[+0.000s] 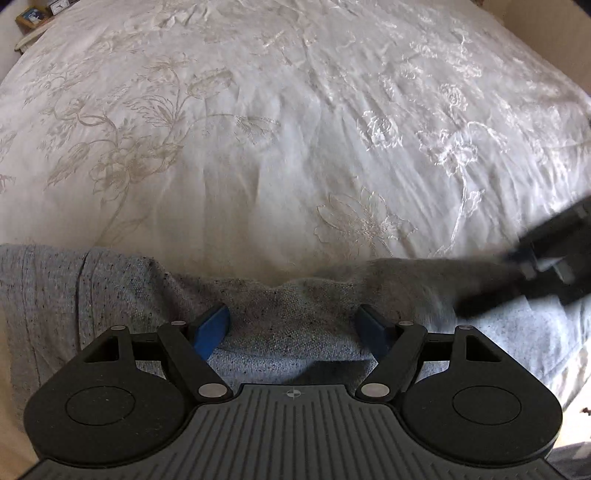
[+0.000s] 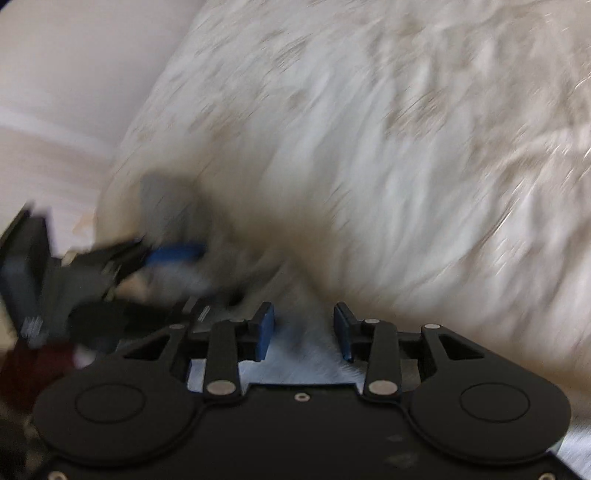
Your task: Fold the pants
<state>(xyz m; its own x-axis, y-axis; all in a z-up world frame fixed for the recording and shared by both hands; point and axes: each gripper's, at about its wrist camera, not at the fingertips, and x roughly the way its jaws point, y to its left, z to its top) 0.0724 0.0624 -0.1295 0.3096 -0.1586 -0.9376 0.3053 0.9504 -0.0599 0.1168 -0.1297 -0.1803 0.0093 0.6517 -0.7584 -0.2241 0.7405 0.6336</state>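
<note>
The grey speckled pants (image 1: 110, 295) lie across the near edge of a white embroidered bedspread (image 1: 277, 129). My left gripper (image 1: 293, 325) is open, its blue pads (image 1: 212, 328) wide apart with a hump of pants fabric between them. My right gripper (image 2: 303, 328) is open, with pale pants fabric (image 2: 303, 365) below the gap between its pads. It also shows blurred at the right of the left wrist view (image 1: 546, 262), over the pants. The right wrist view is motion-blurred; the left gripper (image 2: 162, 254) shows there at the left over grey cloth.
A bedside shelf with a framed picture (image 1: 33, 16) stands at the far left corner. A pale wall or floor (image 2: 55, 92) lies left of the bed in the right wrist view. The bedspread stretches wide beyond the pants.
</note>
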